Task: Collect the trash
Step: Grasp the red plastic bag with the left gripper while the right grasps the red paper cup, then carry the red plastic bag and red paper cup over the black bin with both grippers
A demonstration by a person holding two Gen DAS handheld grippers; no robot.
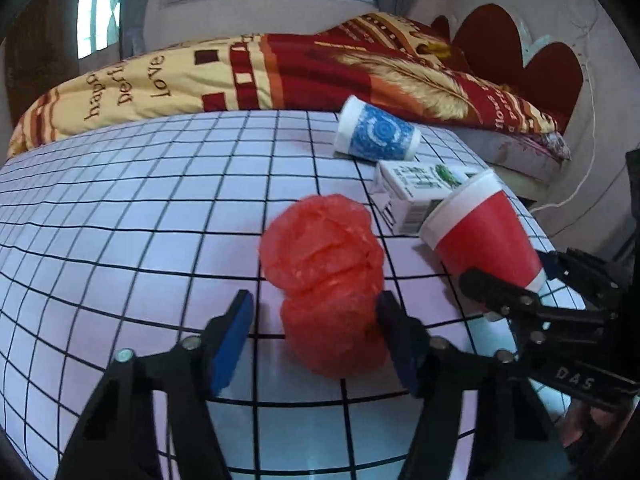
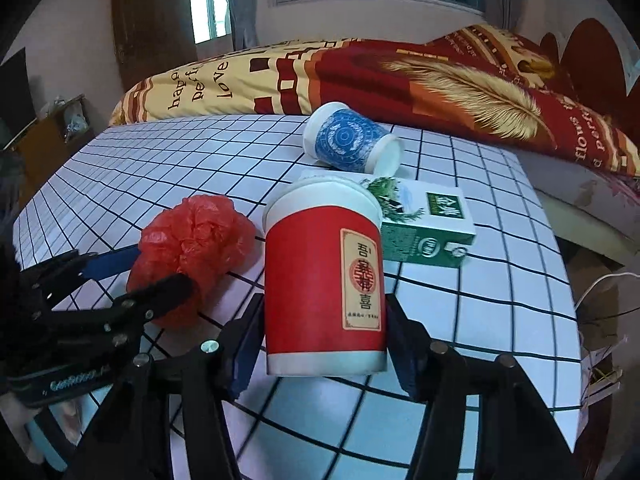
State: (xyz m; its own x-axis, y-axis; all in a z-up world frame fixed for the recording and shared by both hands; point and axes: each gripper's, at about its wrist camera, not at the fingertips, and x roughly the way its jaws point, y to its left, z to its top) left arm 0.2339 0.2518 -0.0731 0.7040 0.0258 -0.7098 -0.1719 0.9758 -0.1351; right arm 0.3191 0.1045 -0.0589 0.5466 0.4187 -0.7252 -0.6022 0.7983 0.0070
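Red cup (image 2: 324,280) clamped in R gripper (image 2: 324,344); L gripper (image 1: 316,332) apart, straddling red bag (image 1: 324,276).

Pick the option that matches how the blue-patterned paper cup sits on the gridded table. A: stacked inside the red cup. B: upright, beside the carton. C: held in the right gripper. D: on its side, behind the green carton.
D: the blue-patterned paper cup lies on its side on the gridded table, behind the green carton; the right gripper holds the red cup.
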